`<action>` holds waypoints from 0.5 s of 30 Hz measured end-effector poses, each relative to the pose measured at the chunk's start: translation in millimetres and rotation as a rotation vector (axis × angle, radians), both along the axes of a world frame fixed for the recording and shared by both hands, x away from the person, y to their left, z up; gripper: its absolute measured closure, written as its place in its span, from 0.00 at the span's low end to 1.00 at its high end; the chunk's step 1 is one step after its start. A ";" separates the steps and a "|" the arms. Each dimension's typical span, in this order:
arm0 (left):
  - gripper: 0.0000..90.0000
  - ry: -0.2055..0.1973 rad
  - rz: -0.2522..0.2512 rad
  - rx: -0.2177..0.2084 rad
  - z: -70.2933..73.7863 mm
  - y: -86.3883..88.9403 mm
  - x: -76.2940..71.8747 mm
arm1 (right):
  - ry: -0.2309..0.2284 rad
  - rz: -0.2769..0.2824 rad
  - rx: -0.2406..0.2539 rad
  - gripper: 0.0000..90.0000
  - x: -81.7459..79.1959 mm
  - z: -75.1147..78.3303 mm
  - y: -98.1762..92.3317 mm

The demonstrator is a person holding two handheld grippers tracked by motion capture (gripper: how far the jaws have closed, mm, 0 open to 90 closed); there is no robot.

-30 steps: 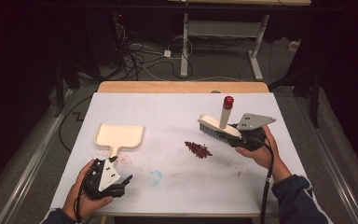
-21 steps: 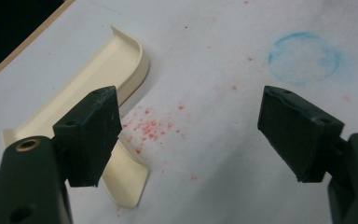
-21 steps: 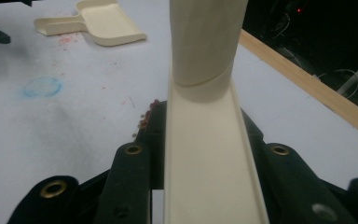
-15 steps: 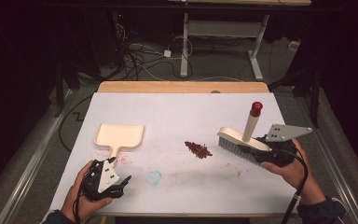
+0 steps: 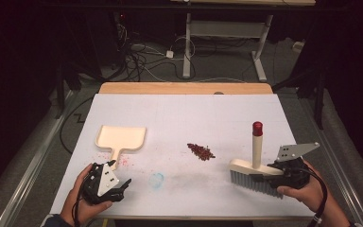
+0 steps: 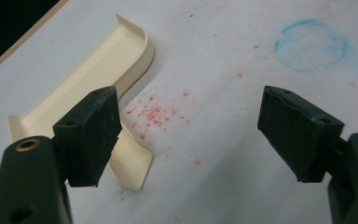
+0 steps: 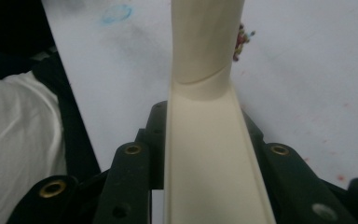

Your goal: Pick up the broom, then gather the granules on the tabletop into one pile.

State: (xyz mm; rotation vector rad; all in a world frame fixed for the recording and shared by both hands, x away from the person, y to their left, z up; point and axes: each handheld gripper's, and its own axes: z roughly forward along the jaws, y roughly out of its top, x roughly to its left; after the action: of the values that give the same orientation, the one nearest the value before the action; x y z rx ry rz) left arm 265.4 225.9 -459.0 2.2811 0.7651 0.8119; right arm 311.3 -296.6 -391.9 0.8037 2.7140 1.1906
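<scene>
dustpan (image 5: 121,137): cream, left side of table (image 5: 184,113), handle toward left gripper
left gripper (image 5: 123,185): jaws wide apart, nothing between, near dustpan handle
crumb pile (image 5: 201,151): red, mid-table, between dustpan and brush
brush (image 5: 255,172): clamped in right gripper (image 5: 270,177), bristles down, right of pile

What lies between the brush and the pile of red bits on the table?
Nothing visible. The brush, gripped in the right tongs, stands to the right of the pile, with bare white table between them. The dustpan lies off to the left.
</scene>
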 end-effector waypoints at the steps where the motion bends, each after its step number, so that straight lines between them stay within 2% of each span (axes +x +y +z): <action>1: 0.23 0.000 -0.002 0.003 -0.3 -0.6 0.5 | 0.031 0.001 0.008 0.75 0.7 -3.6 -1.1; 4: 0.23 0.005 -0.010 0.002 -0.8 -2.9 3.0 | 0.085 -0.006 0.014 0.75 8.1 -15.5 -3.1; 9: 0.22 -0.004 -0.006 -0.008 1.7 -5.1 8.0 | 0.153 -0.032 0.039 0.75 33.8 -28.2 -10.1; 12: 0.22 -0.002 -0.011 -0.006 1.7 -7.4 9.7 | 0.177 -0.046 0.011 0.71 52.6 -33.6 -13.1; 15: 0.22 0.004 -0.026 0.001 0.7 -11.2 11.8 | 0.196 -0.064 -0.049 0.63 71.8 -36.3 -14.4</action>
State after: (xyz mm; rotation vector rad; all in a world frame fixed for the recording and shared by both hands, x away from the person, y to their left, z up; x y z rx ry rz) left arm 277.2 214.7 -458.3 2.2897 0.7354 0.7966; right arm 383.1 -311.0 -428.2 1.0443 2.8326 1.0812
